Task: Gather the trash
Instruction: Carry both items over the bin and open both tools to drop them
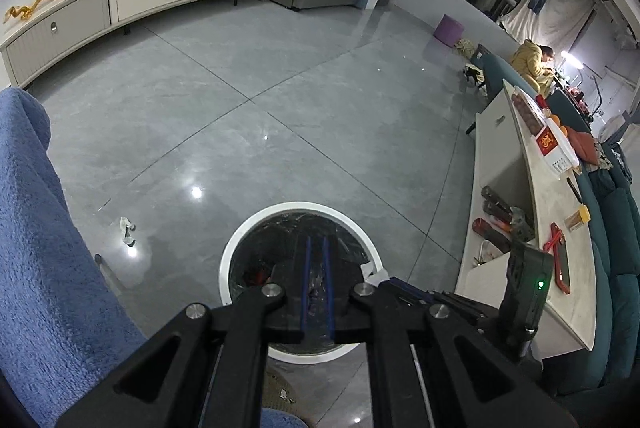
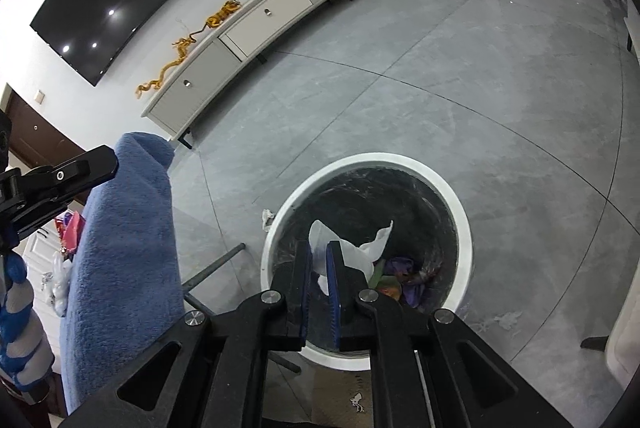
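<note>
A round white trash bin (image 1: 234,248) with a black liner stands on the grey floor; it also shows in the right wrist view (image 2: 460,212), holding coloured scraps. My right gripper (image 2: 319,248) is shut on a crumpled white tissue (image 2: 370,246) and holds it over the bin's mouth. My left gripper (image 1: 317,242) hovers over the bin with its blue pads a narrow gap apart and nothing between them. A small white scrap of trash (image 1: 127,228) lies on the floor left of the bin; it also shows in the right wrist view (image 2: 267,217) beside the rim.
A blue towel-covered chair (image 1: 44,228) stands close on the left. A low white coffee table (image 1: 560,228) with boxes and a phone and a teal sofa (image 1: 616,248) are on the right. A white TV cabinet (image 1: 120,0) lines the far wall.
</note>
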The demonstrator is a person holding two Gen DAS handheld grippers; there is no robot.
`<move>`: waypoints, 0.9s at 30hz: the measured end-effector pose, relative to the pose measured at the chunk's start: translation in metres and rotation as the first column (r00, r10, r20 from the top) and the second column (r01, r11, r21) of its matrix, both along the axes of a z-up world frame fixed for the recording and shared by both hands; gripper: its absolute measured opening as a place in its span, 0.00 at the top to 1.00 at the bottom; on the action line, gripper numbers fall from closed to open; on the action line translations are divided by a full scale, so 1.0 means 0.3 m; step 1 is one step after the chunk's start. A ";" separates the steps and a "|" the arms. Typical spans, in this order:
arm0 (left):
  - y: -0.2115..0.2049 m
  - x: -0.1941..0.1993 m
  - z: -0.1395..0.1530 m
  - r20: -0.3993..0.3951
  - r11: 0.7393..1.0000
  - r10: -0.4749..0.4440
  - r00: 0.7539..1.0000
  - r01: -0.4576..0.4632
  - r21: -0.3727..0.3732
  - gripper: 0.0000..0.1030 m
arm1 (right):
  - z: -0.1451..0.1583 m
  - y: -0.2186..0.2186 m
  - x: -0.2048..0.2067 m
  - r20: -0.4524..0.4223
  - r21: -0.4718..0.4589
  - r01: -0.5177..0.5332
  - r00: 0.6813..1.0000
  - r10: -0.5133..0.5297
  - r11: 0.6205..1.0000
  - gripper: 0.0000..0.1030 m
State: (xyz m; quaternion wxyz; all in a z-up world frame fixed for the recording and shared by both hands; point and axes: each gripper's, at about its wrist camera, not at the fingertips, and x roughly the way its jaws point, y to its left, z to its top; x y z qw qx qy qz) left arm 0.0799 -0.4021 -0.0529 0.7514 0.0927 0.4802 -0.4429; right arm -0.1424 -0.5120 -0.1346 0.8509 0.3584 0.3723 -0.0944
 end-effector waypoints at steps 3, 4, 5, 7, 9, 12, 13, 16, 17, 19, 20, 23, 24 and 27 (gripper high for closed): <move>0.007 -0.003 -0.009 -0.010 1.000 0.004 1.000 -0.004 0.004 0.93 | -0.012 -0.005 -0.005 -0.010 -0.002 0.011 1.000 -0.011 1.000 0.61; 0.017 0.000 -0.013 -0.016 1.000 0.009 1.000 -0.009 0.004 0.93 | -0.013 -0.003 -0.006 -0.011 -0.004 0.016 1.000 -0.016 1.000 0.59; 0.025 0.003 -0.012 -0.019 1.000 0.014 1.000 -0.013 0.004 0.93 | -0.013 -0.002 -0.009 -0.014 -0.005 0.019 1.000 -0.019 1.000 0.59; 0.044 0.007 -0.010 -0.022 1.000 0.025 0.999 -0.025 0.006 0.93 | -0.015 0.000 -0.010 -0.017 -0.004 0.024 1.000 -0.024 1.000 0.59; 0.066 0.007 -0.007 -0.027 0.999 0.035 0.999 -0.035 0.006 0.93 | -0.010 0.006 -0.016 -0.017 -0.006 0.025 1.000 -0.025 1.000 0.59; 0.095 -0.003 0.006 -0.030 0.999 0.046 0.998 -0.047 -0.001 0.93 | 0.005 0.019 -0.030 -0.014 -0.011 0.026 1.000 -0.026 1.000 0.59; 0.102 -0.008 0.011 -0.033 0.999 0.049 0.998 -0.049 -0.003 0.93 | 0.011 0.025 -0.037 -0.012 -0.013 0.026 1.000 -0.026 1.000 0.59; 0.128 -0.025 0.025 -0.038 0.999 0.048 0.998 -0.048 -0.009 0.93 | 0.037 0.046 -0.057 -0.005 -0.020 0.031 0.999 -0.032 0.999 0.59; 0.138 -0.033 0.031 -0.034 0.999 0.047 0.998 -0.047 -0.011 0.93 | 0.045 0.047 -0.064 -0.004 -0.023 0.032 0.999 -0.032 0.999 0.59; 0.161 -0.053 0.052 -0.025 0.999 0.045 0.999 -0.045 -0.016 0.92 | 0.067 0.055 -0.078 -0.002 -0.036 0.034 0.999 -0.034 0.999 0.59; 0.172 -0.060 0.060 -0.024 0.999 0.044 0.999 -0.045 -0.020 0.92 | 0.082 0.063 -0.089 0.000 -0.048 0.035 0.999 -0.035 0.998 0.59; 0.212 -0.077 0.094 -0.026 0.998 0.046 0.999 -0.047 -0.042 0.74 | 0.130 0.081 -0.112 0.009 -0.073 0.042 0.999 -0.041 0.996 0.59; 0.234 -0.082 0.108 -0.031 0.997 0.056 0.998 -0.057 -0.055 0.57 | 0.143 0.084 -0.118 0.013 -0.078 0.045 0.999 -0.044 0.996 0.59; 0.290 -0.098 0.146 -0.027 0.993 0.068 0.997 -0.070 -0.100 0.52 | 0.196 0.106 -0.135 0.029 -0.100 0.050 0.998 -0.047 0.994 0.59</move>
